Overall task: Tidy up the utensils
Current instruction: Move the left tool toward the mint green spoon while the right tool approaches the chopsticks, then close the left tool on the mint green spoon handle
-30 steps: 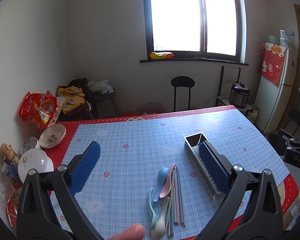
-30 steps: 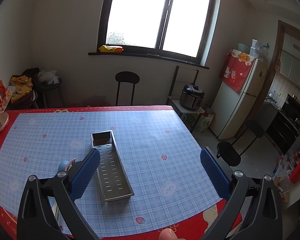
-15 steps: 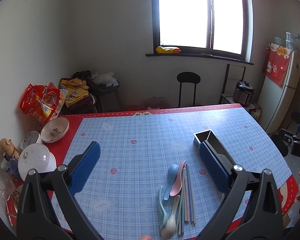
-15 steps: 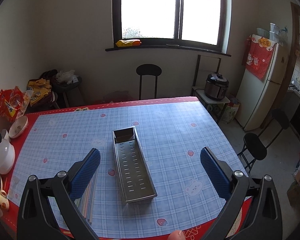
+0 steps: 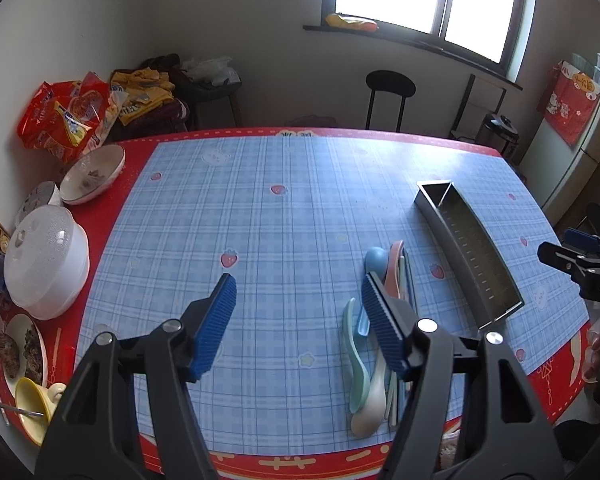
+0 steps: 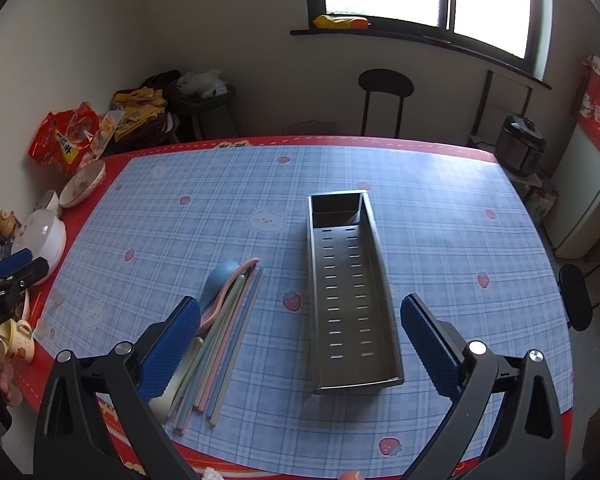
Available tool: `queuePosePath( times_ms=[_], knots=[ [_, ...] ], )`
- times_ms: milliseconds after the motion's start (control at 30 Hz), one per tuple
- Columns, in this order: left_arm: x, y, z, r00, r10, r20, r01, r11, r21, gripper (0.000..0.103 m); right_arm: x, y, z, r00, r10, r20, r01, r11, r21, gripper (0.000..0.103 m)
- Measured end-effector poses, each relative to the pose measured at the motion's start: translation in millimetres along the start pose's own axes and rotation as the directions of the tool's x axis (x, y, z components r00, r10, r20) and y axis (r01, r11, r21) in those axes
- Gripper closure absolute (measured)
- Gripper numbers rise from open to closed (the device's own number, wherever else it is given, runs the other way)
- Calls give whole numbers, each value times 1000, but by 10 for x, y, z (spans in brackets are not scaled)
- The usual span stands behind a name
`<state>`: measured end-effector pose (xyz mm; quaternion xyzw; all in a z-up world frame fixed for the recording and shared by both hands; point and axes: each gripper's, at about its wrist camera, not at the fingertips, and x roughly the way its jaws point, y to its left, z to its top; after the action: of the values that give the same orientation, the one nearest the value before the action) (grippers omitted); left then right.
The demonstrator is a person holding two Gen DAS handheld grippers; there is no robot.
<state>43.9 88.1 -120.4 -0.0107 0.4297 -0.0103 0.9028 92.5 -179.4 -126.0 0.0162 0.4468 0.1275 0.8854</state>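
A pile of pastel spoons and chopsticks (image 5: 374, 344) lies on the blue checked tablecloth near the front edge; it also shows in the right wrist view (image 6: 224, 320). A long perforated steel utensil tray (image 6: 348, 292) lies empty to the right of the pile, also in the left wrist view (image 5: 470, 250). My left gripper (image 5: 300, 324) is open and empty above the cloth, its right finger over the pile. My right gripper (image 6: 300, 344) is open and empty, above the tray's near end.
Bowls (image 5: 92, 174), a white lidded dish (image 5: 46, 262), a plate of food (image 5: 20, 348), a yellow cup (image 5: 34, 400) and snack bags (image 5: 66, 120) crowd the table's left edge. A black chair (image 6: 384, 98) stands beyond the far edge. The fridge (image 5: 580, 136) is at right.
Both grippers have tilted down and come closer to the table. The left one has swung left, over the utensil pile; the right one now frames the tray.
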Motion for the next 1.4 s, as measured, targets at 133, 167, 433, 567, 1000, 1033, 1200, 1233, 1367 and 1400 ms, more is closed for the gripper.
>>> queuePosePath(
  times_ms=[133, 167, 433, 567, 1000, 1033, 1200, 1233, 1367, 1400],
  knots=[
    [301, -72, -195, 996, -48, -70, 49, 999, 20, 48, 366, 210, -73, 991, 93, -98, -94, 996, -8, 23],
    [366, -88, -240, 995, -58, -83, 59, 998, 18, 49, 461, 258, -95, 984, 118, -130, -121, 993, -14, 31],
    [671, -109, -472, 984, -122, -129, 114, 991, -65, 59, 1083, 521, -340, 937, 140, -320, -163, 986, -46, 96],
    [735, -33, -550, 983, -132, -130, 115, 984, -133, 60, 1333, 524, -411, 926, 94, -366, -120, 991, -50, 96],
    [820, 130, -698, 978, -143, -151, 111, 973, -204, 60, 1691, 535, -547, 900, -4, -436, -17, 999, -45, 95],
    [822, 124, -698, 978, -145, -152, 113, 973, -203, 60, 1695, 534, -548, 901, -7, -434, -13, 999, -44, 95],
    [830, 91, -693, 977, -144, -157, 113, 975, -191, 60, 1674, 513, -549, 902, -17, -431, 0, 999, -41, 94],
    [831, 93, -696, 977, -145, -158, 114, 975, -191, 60, 1662, 504, -555, 902, -28, -430, 10, 999, -46, 94],
    [836, 91, -705, 975, -150, -162, 118, 975, -191, 60, 1665, 441, -606, 898, -32, -439, 24, 999, -25, 94],
    [845, 84, -708, 974, -154, -165, 122, 974, -191, 60, 1661, 439, -606, 899, -32, -438, 22, 999, -27, 93]
  ],
)
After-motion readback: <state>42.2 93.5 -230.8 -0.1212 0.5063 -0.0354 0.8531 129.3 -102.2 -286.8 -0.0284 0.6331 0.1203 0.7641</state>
